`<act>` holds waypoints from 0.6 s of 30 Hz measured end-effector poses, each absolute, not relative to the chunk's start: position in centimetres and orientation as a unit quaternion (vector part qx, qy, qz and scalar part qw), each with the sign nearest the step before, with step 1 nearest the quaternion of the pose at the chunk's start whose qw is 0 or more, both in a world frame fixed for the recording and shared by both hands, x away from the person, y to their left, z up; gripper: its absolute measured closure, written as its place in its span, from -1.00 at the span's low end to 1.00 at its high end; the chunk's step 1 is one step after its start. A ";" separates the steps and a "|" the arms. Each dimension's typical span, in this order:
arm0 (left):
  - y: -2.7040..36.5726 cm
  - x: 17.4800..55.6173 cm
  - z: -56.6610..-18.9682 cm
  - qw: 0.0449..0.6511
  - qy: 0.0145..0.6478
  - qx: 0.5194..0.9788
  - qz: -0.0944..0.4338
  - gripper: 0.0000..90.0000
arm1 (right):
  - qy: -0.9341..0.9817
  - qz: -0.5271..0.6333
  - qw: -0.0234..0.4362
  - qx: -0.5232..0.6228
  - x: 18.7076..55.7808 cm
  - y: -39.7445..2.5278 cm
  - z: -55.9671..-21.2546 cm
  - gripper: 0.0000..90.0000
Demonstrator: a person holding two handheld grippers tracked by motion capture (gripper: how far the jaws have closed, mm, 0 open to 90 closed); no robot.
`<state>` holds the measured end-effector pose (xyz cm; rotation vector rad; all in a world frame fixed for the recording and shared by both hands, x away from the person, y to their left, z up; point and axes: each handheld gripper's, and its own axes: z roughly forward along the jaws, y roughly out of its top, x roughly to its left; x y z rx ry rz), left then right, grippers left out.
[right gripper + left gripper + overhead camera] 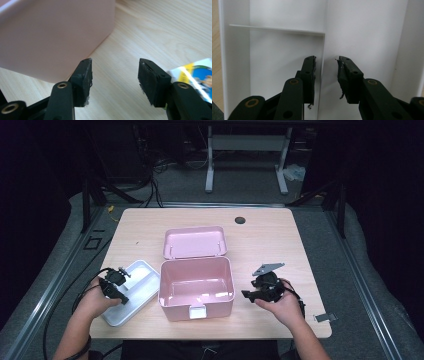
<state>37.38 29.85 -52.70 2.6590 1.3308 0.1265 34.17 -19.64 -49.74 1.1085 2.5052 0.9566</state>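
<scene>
An open pink box (pixel 220 306) stands at the table's middle, and its detached pink lid (pixel 194 241) lies just behind it. Left of the box lies a white divided tray (pixel 144 272). My left gripper (pixel 120 296) hangs over that tray. In the left gripper view it (pixel 325 60) is open, with its jaws either side of a thin tray divider (pixel 323 47) and not touching it. Right of the box, my right gripper (pixel 247 295) points at the box's side. It (pixel 115 62) is open and empty, close to the pink wall (pixel 50 37).
A colourful printed card (pixel 197 75) lies on the wood beside my right jaw. A small grey plate (pixel 325 317) sits at the table's front right corner. A dark round grommet (pixel 240 220) marks the far edge. Bare wood (pixel 270 245) spreads right of the lid.
</scene>
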 end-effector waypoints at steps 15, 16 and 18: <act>29.9 37.5 -52.7 0.081 0.446 0.891 0.038 0.48 | 0.889 0.239 0.135 0.366 38.5 -21.7 -46.2 -0.07; 29.9 37.6 -52.7 0.081 0.446 0.891 0.037 0.48 | 0.891 0.231 0.134 0.367 38.7 -21.7 -46.1 -0.08; 29.9 37.5 -52.7 0.081 0.445 0.891 0.039 0.48 | 0.897 0.219 0.131 0.361 39.3 -21.7 -46.0 -0.09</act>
